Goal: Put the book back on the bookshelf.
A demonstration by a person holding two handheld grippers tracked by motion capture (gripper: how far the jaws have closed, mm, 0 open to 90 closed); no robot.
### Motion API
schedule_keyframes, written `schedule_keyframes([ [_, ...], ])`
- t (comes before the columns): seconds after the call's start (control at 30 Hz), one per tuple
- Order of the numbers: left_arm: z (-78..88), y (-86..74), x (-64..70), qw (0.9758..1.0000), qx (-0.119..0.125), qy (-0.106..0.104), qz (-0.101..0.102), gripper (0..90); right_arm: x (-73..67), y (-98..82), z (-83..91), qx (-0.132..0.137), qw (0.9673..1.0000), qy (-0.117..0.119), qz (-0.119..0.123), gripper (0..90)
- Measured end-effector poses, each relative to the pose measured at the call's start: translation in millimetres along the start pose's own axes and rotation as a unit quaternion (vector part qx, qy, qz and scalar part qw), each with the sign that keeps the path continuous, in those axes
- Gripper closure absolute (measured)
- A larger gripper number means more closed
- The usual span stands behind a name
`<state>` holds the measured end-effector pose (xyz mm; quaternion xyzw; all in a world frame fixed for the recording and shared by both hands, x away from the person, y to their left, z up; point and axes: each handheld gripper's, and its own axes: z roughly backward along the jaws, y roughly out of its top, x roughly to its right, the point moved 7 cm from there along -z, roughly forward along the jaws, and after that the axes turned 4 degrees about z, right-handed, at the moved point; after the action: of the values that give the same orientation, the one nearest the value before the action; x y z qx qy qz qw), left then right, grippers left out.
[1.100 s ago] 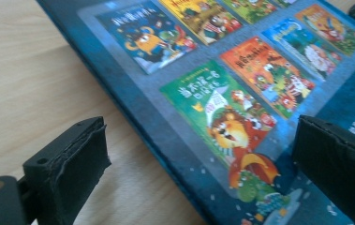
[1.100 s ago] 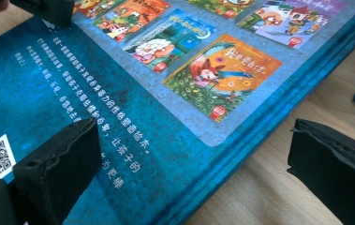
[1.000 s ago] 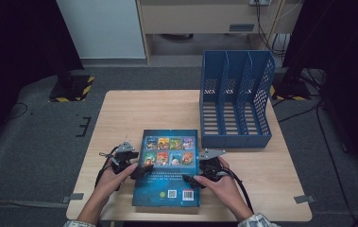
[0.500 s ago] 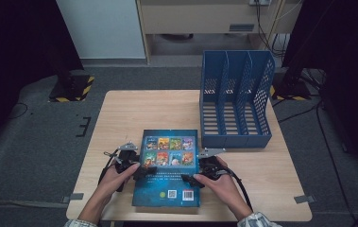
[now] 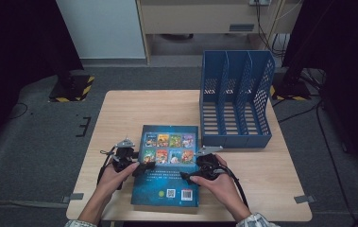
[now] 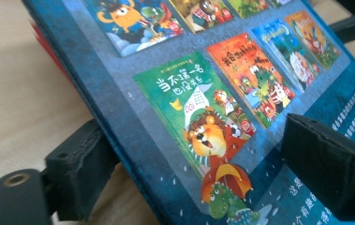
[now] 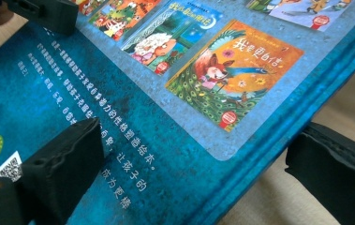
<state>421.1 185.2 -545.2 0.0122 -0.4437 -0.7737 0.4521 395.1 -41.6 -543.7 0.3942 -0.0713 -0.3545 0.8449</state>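
Book (image 5: 167, 168) lies flat on the desk (image 5: 120, 113); my left tongs (image 5: 141, 169) and right tongs (image 5: 186, 177) straddle its side edges, closing, not yet clamped; shallow bite risks slippage on lifting.

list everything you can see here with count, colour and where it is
book: 1, dark blue cover with small colourful pictures, flat on the near middle of the table, each side edge between a gripper's jaws
file rack: 1, blue, slotted, far right part of the table, beyond the book
table: 1, light wood, centre of the high view
floor: grey, around the table
cabinet: 1, pale, on the floor beyond the table
cables: several, black, on the floor to the right
left gripper: 1, black, at the book's left edge, jaws have just been closing around that edge
right gripper: 1, black, at the book's right edge, jaws have just been closing around that edge
hands: 2, near edge of the table, one holding each gripper
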Motion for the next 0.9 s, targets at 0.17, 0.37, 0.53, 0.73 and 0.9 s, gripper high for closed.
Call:
schedule_keyframes([
  [0.17,6.7,4.3,-1.7,0.9999,0.011,0.010,0.003,18.3,1.8,8.1,3.8,0.007,0.9999,-0.014,0.003,10.8],
  [0.37,13.8,14.3,-4.5,0.9993,0.024,0.026,0.012,22.1,5.5,22.6,0.4,0.003,0.9997,-0.020,0.010,13.3],
  [0.53,18.0,24.9,-6.5,0.9987,0.028,0.042,0.003,22.4,9.4,35.1,-0.4,0.013,0.9996,-0.024,0.011,15.6],
  [0.73,27.2,39.1,-6.2,0.9972,0.031,0.065,-0.019,23.2,12.8,53.5,-0.2,0.019,0.9987,-0.043,0.018,18.4],
  [0.9,34.7,50.5,-8.8,0.9964,0.040,0.070,-0.026,27.5,16.8,67.2,5.6,0.026,0.9980,-0.052,0.025,25.3],
])
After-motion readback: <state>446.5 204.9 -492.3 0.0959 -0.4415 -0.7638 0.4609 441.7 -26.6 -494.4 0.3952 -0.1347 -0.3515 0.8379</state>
